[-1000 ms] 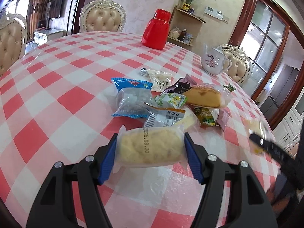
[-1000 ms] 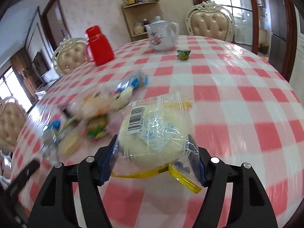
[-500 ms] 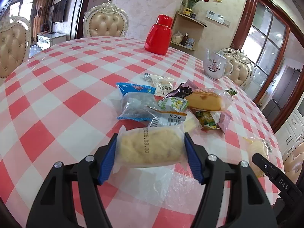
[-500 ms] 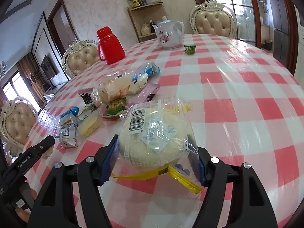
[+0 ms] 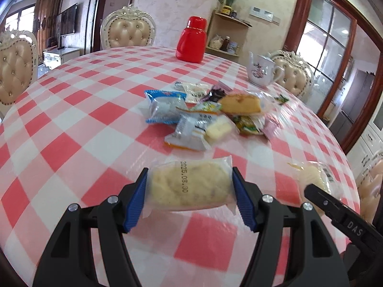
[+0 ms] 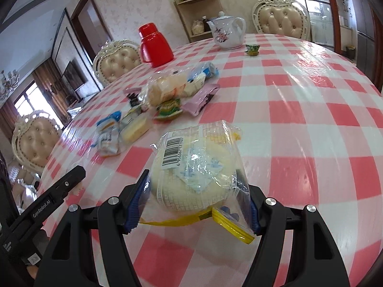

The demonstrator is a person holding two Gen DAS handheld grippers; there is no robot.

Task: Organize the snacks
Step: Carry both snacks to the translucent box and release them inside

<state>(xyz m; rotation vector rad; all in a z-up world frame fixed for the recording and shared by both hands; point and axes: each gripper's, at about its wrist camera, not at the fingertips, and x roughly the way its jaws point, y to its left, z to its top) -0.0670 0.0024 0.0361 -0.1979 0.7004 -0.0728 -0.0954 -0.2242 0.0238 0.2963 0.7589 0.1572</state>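
Observation:
My left gripper is shut on a clear-wrapped yellow cake stamped with a date, held above the checked tablecloth. My right gripper is shut on a round pale bun in a clear bag with a barcode and yellow trim. A heap of several wrapped snacks lies at the table's middle, ahead of both grippers; it appears in the right wrist view as the snack heap. The right gripper's finger and its bun show at the left wrist view's lower right. The left gripper's finger shows at the right wrist view's lower left.
A red thermos and a white flowered teapot stand at the table's far side. A small green snack lies near the teapot. Padded chairs ring the round table. A shelf stands behind.
Both grippers have drawn back from the snack heap toward the near edge, each still holding its snack. The heap now looks farther off and the other gripper shows more in each view.

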